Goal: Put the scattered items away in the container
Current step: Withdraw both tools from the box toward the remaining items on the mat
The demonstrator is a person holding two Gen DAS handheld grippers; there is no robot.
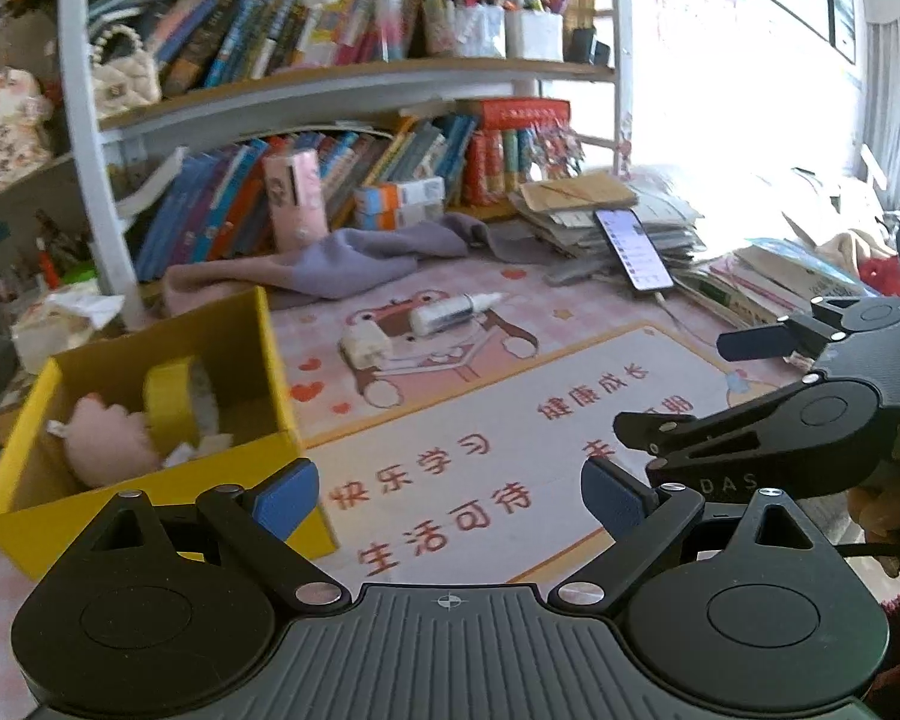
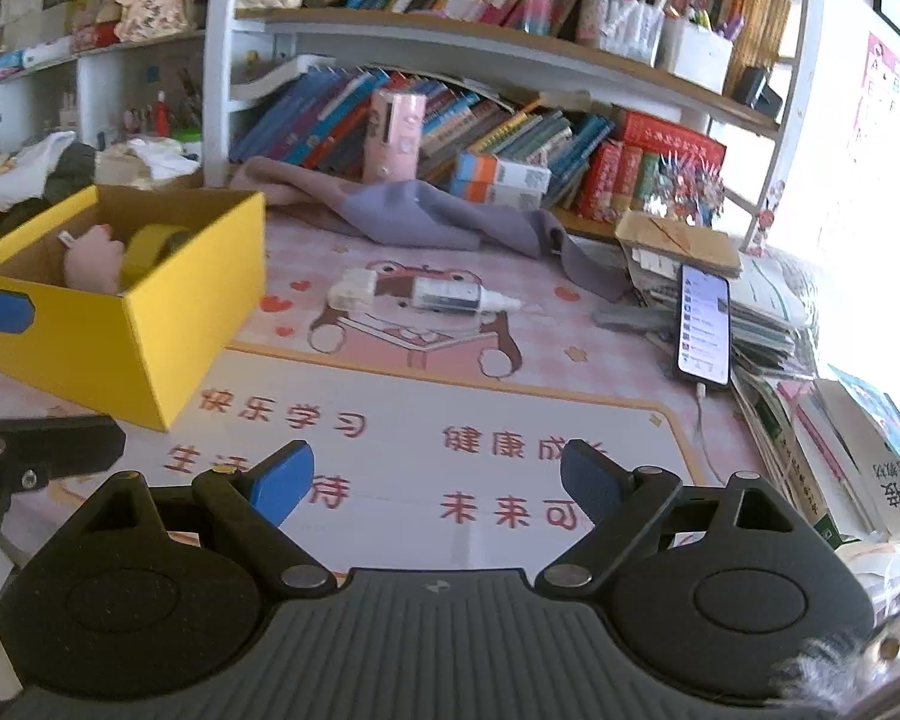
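2 open grippers over the mat, 2 items left to box

Nearest the lens, the left gripper (image 1: 450,498) and the right gripper (image 2: 435,480) both hang above the printed desk mat (image 2: 510,408) with jaws spread wide, blue pads clear of everything and nothing between them (neither touches an item). Farther on, the small white item (image 2: 352,289) and the white bottle (image 2: 459,295) lie almost end to end on the mat's cartoon, well short of the grey cloth (image 2: 426,213). The yellow box (image 2: 150,324) stands to their left, already holding a pink plush (image 2: 93,258) and a yellow tape roll (image 2: 150,243). Judged from here, the next pick goes best with a gripper lowered across the bottle's body, pads on its long sides, so it cannot roll away.
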